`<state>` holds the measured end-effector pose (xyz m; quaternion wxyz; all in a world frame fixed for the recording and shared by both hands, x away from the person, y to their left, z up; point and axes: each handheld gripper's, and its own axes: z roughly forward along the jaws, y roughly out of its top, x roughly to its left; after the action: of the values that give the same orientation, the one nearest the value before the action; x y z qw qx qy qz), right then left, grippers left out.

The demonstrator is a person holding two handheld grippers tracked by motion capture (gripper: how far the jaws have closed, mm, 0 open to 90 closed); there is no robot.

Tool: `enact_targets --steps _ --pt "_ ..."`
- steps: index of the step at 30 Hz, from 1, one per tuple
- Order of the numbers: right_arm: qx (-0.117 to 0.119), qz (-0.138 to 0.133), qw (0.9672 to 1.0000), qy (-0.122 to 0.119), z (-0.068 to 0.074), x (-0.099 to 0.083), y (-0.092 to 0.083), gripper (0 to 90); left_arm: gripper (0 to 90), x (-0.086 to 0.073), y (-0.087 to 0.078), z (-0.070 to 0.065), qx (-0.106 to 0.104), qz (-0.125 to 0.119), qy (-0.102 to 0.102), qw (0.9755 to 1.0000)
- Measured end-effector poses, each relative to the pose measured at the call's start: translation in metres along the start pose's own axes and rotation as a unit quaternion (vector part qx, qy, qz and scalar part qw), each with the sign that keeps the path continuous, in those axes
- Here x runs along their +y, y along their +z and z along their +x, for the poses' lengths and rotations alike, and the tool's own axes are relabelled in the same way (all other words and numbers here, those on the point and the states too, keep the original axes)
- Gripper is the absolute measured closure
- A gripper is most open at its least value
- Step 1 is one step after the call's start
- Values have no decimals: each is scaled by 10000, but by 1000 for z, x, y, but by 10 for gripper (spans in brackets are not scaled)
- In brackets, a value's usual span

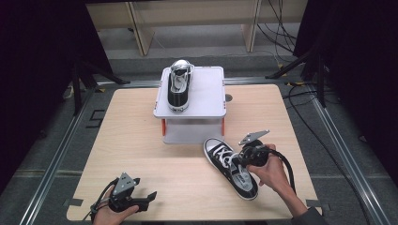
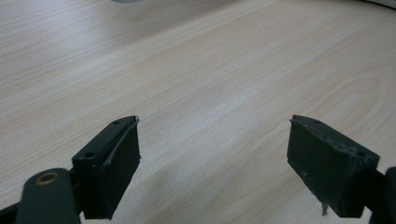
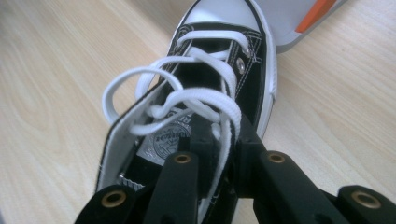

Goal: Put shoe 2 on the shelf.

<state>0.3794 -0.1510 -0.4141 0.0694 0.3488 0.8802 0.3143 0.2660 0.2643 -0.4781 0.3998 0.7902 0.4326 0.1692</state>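
Note:
A black sneaker with white laces and a white toe cap (image 1: 219, 152) lies on the wooden table (image 1: 136, 145), toe toward the stand. My right gripper (image 1: 240, 161) is shut on it. In the right gripper view the jaws of the right gripper (image 3: 226, 135) pinch the shoe's (image 3: 254, 79) side wall by the opening, with a loose lace between them. A matching sneaker (image 1: 179, 86) stands on the left side of a white raised stand (image 1: 206, 93). My left gripper (image 1: 146, 197) rests near the table's front left corner, held in a hand. It is open (image 2: 212, 135) over bare wood.
The stand has orange legs (image 1: 164, 125) and sits at the back middle of the table; its corner (image 3: 299, 18) lies just beyond the held shoe's toe. Metal rails and cables run along the floor on both sides.

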Motion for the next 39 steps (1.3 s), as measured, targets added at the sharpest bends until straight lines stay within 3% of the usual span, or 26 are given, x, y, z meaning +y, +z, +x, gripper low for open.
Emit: enact_targets --steps 3,7,9,10,11,13,15,16,18,19,21,26,27,28,29,34,35,38,39 --pt "234 75 9995 188 -2 7 -4 833 165 0 -1 1 41 72 81 9999" --pt "419 174 9981 411 -3 14 -10 834 166 -3 -1 1 30 29 8 10000" --pt "393 168 9987 284 -4 15 -11 835 166 -3 0 2 34 -3 -6 10000" --pt "438 138 9984 328 -3 16 -14 835 166 -2 -1 3 85 103 91 9999" --pt "554 106 9974 443 -3 20 -20 835 166 -1 -1 2 60 51 50 10000" --pt "576 82 9973 438 -3 22 -24 836 166 -1 -1 2 52 57 63 10000" --pt "601 -9 9974 401 -1 27 -31 836 166 -2 -1 1 35 39 26 10000" --pt "565 -144 9980 256 0 34 -38 836 166 -2 -1 1 48 43 32 10000" --pt "625 -116 9977 246 0 38 -42 836 165 -2 -1 2 62 36 29 10000" --pt "616 -126 9973 374 3 41 -46 836 166 -2 -1 3 78 57 59 9999" --pt "580 -316 9977 172 3 50 -53 836 166 -2 -1 2 52 2 -13 10000" --pt "665 -257 9973 191 13 67 -71 836 166 -2 -1 3 67 44 44 10000" --pt "663 -349 9972 69 13 70 -73 836 166 -2 -1 2 39 -19 -8 10000" --pt "682 -354 9970 42 15 74 -77 836 166 -2 -2 3 85 56 80 9999" --pt "715 -399 9966 -67 16 80 -81 836 166 -2 -1 2 35 -21 -43 10000" --pt "719 -439 9964 -76 23 96 -93 836 166 -2 -2 2 63 14 12 10000" --pt "681 -498 9962 -205 23 98 -95 836 166 -2 -2 3 61 22 11 10000" --pt "701 -475 9963 -129 26 103 -99 836 166 -2 -2 2 63 6 -3 10000" --pt "651 -541 9960 -273 26 108 -103 836 166 -2 -2 2 68 -6 -22 10000"
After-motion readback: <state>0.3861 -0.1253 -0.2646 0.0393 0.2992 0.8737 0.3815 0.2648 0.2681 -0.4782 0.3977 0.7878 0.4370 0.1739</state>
